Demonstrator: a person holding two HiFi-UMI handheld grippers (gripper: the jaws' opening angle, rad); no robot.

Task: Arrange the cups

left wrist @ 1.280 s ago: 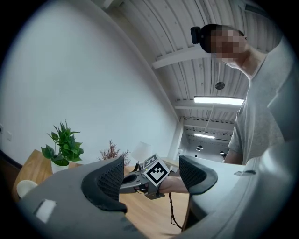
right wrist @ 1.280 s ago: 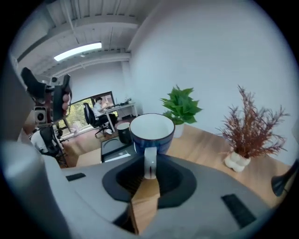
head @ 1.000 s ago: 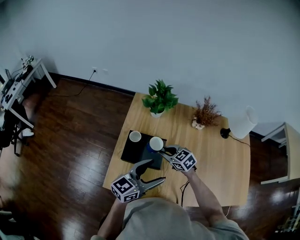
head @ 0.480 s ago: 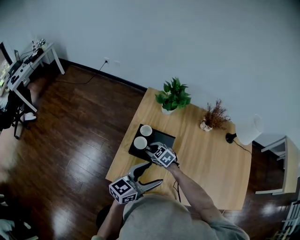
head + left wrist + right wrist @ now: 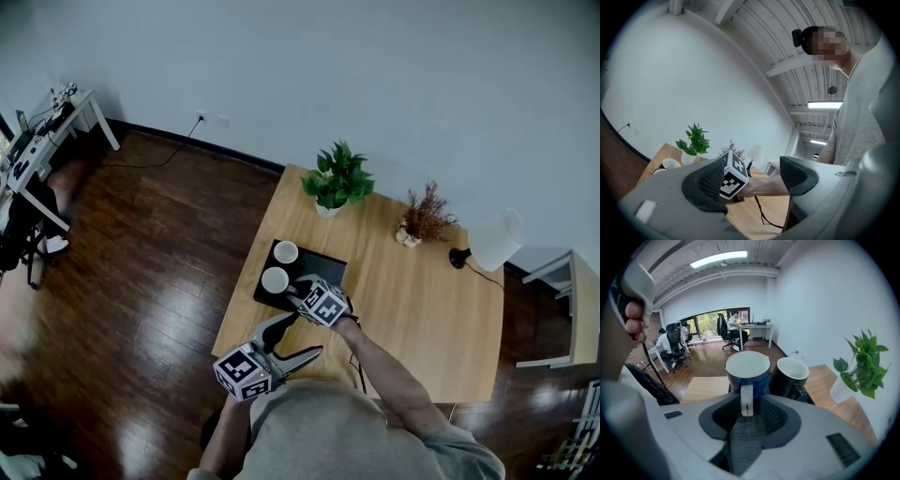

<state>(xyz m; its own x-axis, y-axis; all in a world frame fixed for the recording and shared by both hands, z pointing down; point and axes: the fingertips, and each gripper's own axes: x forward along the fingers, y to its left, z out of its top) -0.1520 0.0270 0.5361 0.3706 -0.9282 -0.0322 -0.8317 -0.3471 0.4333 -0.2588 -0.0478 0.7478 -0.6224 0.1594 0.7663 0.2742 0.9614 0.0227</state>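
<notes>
**Wooden table, dark tray: the blue cup is being let go beside the black one**

Pale wood is running the length of the table [image 5: 422, 309], which is standing against a plain wall with a leafy plant [image 5: 337, 178], a dried sprig [image 5: 424, 214] and a white lamp [image 5: 492, 242] lining its far edge. Near the person's side a dark tray [image 5: 323, 264] is serving as the gathering place for the cups.

Two cups are sitting on it. The blue cup [image 5: 747, 369] is standing upright with its handle [image 5: 746, 399] pointing back at the person, and the black cup [image 5: 790, 376] is sitting just beside it, nearer the plant.

The right gripper [image 5: 750, 411] is angling down at the blue cup and its jaws are opening. The handle is standing between the pads with a sliver of room showing on either side, so the grip looks released. Holding by the handle is probably what is keeping the cup level and its mouth up as it goes down next to its neighbour.

The left gripper [image 5: 754, 180] is hovering level over the near edge, jaws wide and empty, apparently waiting clear of the tray so it is not crowding the placement.

I would judge the blue cup set. Backing the right gripper straight off the handle, without nudging the cup into the black one, looks like the delicate part.
</notes>
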